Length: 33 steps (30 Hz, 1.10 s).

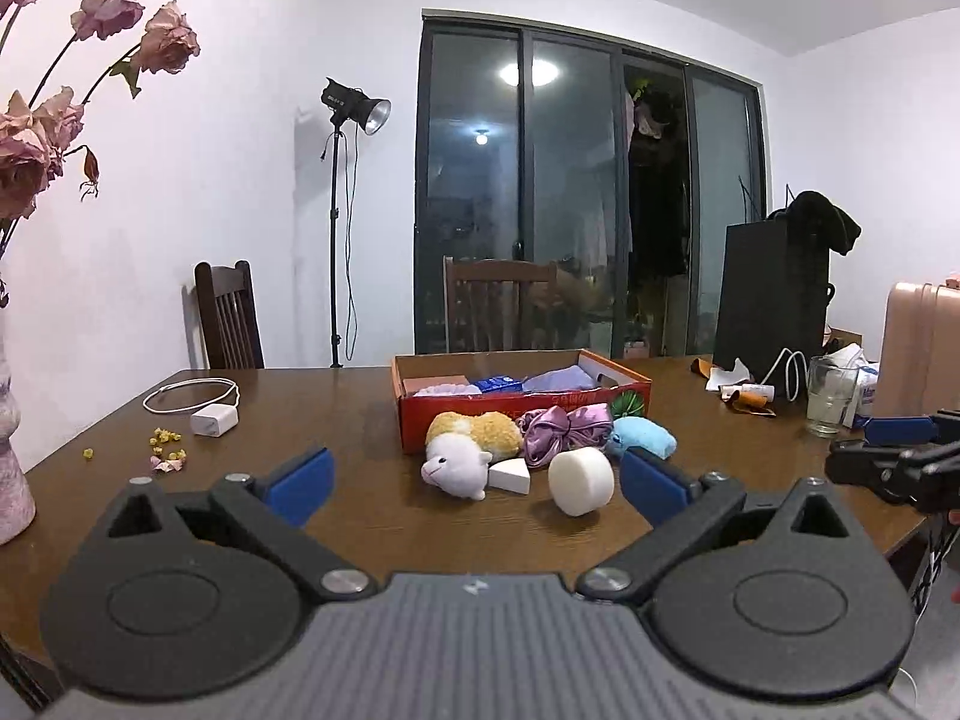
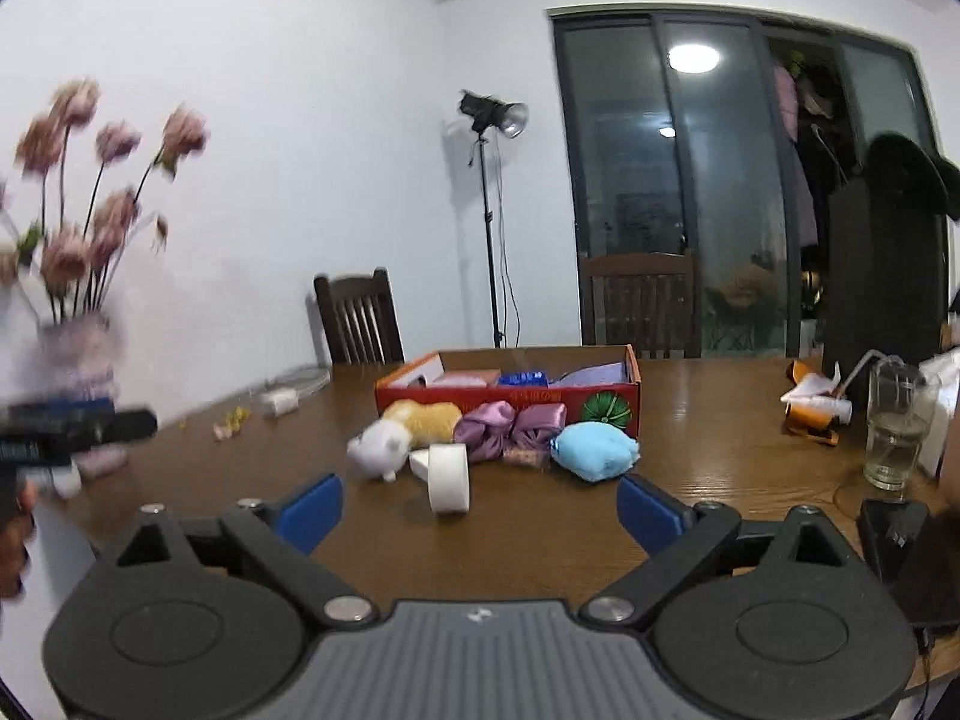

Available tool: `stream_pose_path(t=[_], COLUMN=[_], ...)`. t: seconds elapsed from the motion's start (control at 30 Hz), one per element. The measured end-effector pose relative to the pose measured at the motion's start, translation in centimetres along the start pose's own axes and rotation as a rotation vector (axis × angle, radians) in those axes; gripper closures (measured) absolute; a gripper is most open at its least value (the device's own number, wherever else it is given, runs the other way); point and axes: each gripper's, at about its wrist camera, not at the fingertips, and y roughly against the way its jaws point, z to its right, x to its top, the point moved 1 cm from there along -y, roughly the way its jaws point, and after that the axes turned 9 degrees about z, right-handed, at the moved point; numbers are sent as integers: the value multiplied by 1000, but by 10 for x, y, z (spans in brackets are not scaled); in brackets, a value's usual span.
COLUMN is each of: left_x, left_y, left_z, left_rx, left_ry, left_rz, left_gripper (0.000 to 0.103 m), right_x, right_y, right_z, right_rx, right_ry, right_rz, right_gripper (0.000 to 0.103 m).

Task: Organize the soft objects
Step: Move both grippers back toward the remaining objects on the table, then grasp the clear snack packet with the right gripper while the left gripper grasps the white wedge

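A red cardboard box (image 1: 516, 405) (image 2: 510, 399) holds several soft items. In front of it on the wooden table lie a white-and-tan plush animal (image 1: 462, 447) (image 2: 399, 432), a purple satin scrunchie (image 1: 561, 429) (image 2: 510, 429), a blue plush (image 1: 645, 435) (image 2: 594, 450), a white wedge sponge (image 1: 510, 476) (image 2: 420, 461) and a white cylinder sponge (image 1: 581, 480) (image 2: 449, 477). My left gripper (image 1: 477, 483) is open and empty, short of the pile. My right gripper (image 2: 480, 507) is open and empty, also short of it.
A vase of pink flowers (image 2: 78, 354) stands at the table's left edge. A white charger with cable (image 1: 213, 420) and petals (image 1: 165, 450) lie left. A glass (image 1: 831, 396) (image 2: 894, 426), a black bag (image 1: 774, 300) and wrappers (image 2: 813, 405) stand right. Chairs (image 1: 228, 315) stand behind.
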Motion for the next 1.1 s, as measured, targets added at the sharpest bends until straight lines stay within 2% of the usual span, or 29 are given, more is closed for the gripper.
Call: stream_pose_path(t=[0.23,0.47,0.57,0.8,0.93,1.1], left_x=[-23,-48,-53,-63,-66,-61], left_y=[-13,-52,-72,-120,-139,-159], left_z=[-3,1,3,1,-7,-11], left_rx=[3,-4,-11,30,47,9], left_ry=[32,49,62,73,75,64], left_rz=[-63,-157,-179,-224,-253,-282], left_gripper=[0,0,0,0,0,0], right_x=[-19,-38,-43,-45,-38,-34], right_y=[-11,-39,-54,-106,-146,-198], right_z=[-5,14,21,13,-1,-5], right_rx=[-6,-49,-51,23,78,84], right_ry=[-12,-79,-103,-71,-35,-75], right_rz=[-22,-64,-93,-154,-170,-204], right_gripper=[5,7,11,25,28,38])
